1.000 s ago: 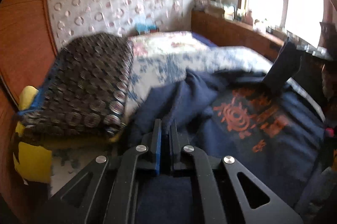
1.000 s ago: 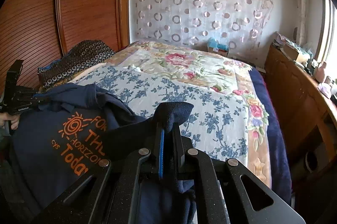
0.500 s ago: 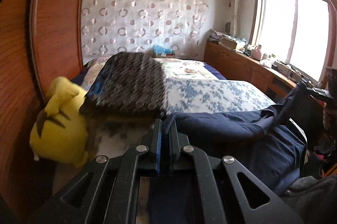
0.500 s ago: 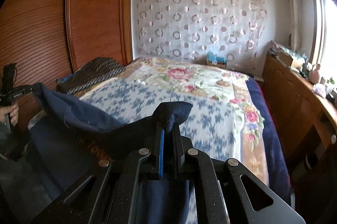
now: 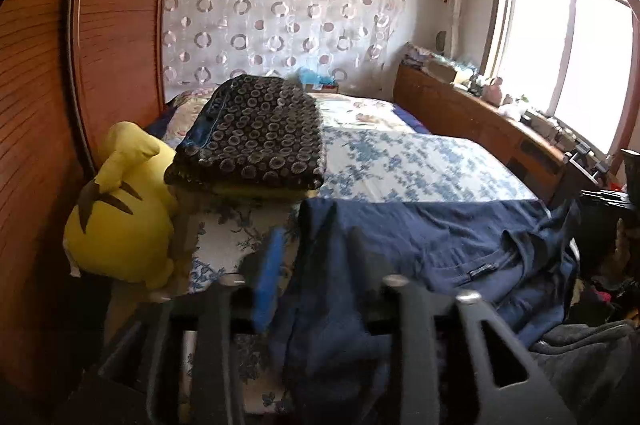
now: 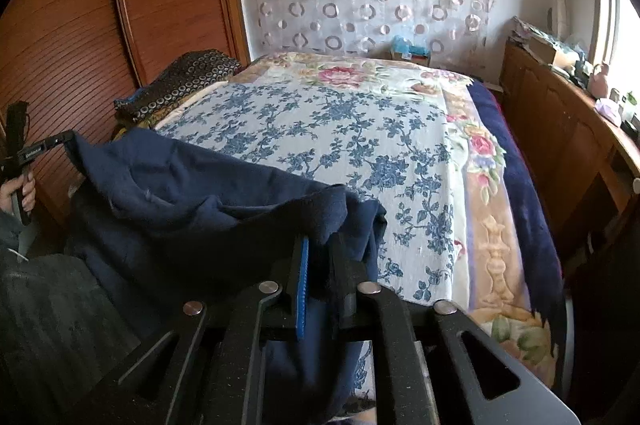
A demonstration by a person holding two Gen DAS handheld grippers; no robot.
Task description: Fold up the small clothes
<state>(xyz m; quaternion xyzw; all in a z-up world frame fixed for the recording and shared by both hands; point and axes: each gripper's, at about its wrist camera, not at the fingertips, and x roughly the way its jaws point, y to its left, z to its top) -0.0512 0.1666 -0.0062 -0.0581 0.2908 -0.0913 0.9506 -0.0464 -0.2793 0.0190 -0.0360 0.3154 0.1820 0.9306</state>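
Note:
A navy blue T-shirt (image 5: 432, 237) lies spread across the near edge of the bed, plain side up; it also shows in the right wrist view (image 6: 192, 193). My left gripper (image 5: 316, 245) is open, its jaws apart, with the shirt's left edge lying loose between them. My right gripper (image 6: 320, 245) is shut on the shirt's other edge, with cloth bunched over its fingers. The left gripper also shows at the far left of the right wrist view (image 6: 60, 139), beside the shirt's corner.
The bed has a blue floral sheet (image 6: 340, 129) and a floral quilt (image 6: 488, 225). A folded dark patterned blanket (image 5: 256, 141) and a yellow plush toy (image 5: 120, 209) sit at the left. A wooden wardrobe (image 5: 44, 85) stands left, a wooden sideboard (image 6: 560, 121) right.
The shirt has dropped from hanging in the air to lying flat on the bed edge. The left gripper's jaws have opened off the cloth. The right gripper stays shut on it.

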